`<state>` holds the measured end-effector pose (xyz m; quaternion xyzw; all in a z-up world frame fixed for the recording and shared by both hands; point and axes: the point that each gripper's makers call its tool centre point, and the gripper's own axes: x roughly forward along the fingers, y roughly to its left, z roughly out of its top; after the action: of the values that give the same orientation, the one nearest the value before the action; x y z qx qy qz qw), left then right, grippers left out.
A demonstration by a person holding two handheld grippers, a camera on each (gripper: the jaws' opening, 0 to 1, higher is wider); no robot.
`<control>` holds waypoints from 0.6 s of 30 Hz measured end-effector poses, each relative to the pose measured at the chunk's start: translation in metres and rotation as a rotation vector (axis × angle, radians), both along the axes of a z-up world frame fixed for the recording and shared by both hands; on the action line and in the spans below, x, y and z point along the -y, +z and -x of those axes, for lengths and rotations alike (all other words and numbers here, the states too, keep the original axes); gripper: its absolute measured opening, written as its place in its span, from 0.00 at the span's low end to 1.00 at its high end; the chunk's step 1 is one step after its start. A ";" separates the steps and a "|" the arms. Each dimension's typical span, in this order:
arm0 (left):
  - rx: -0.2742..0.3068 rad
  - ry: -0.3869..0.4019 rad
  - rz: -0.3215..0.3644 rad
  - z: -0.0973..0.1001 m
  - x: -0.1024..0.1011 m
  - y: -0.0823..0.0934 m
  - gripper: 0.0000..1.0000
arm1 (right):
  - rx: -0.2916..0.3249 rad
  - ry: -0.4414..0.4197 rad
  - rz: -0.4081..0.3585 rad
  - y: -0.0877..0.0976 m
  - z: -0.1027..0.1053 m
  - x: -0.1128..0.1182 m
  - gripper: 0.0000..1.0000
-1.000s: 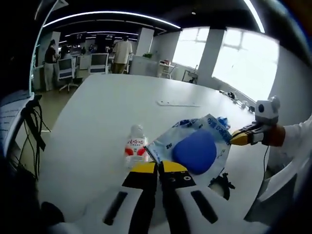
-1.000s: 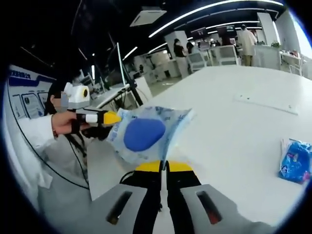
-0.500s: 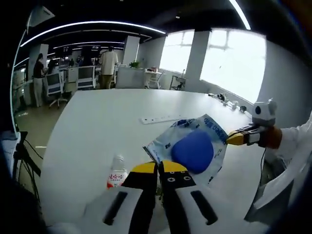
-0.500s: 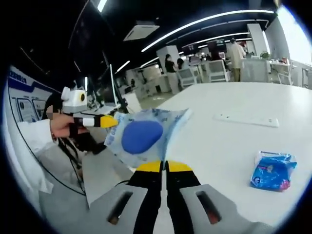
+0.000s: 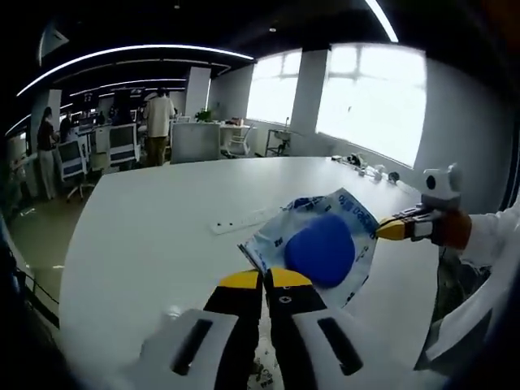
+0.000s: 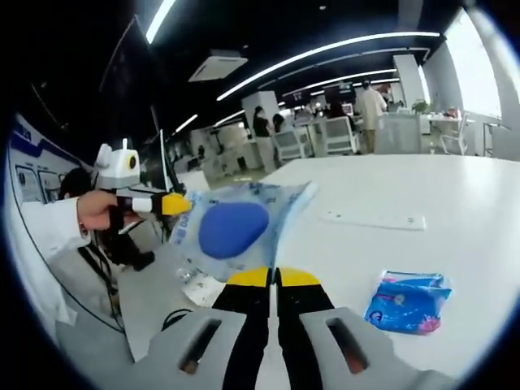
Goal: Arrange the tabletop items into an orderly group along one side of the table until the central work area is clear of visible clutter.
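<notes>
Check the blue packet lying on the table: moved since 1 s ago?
Cannot tell. In the right gripper view the blue packet shifted left, but so did the white power strip near it, so the camera moved.

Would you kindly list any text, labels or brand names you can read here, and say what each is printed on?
None can be read.
Clear bag with the blue object, held between both grippers: blue print along its edges, too blurred to read.
Small blue packet on the white table: printed marks, too small to read.
</notes>
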<state>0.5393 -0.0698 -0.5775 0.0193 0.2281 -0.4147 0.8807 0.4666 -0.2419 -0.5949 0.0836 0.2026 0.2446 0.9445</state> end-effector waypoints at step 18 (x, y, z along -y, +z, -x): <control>-0.066 -0.067 -0.127 -0.038 0.044 -0.063 0.00 | -0.124 -0.102 0.094 -0.063 -0.028 0.038 0.00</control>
<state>0.5771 -0.1138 -0.6407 0.0693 0.2822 -0.4292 0.8552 0.4942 -0.2803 -0.6578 0.0646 0.2675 0.1806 0.9443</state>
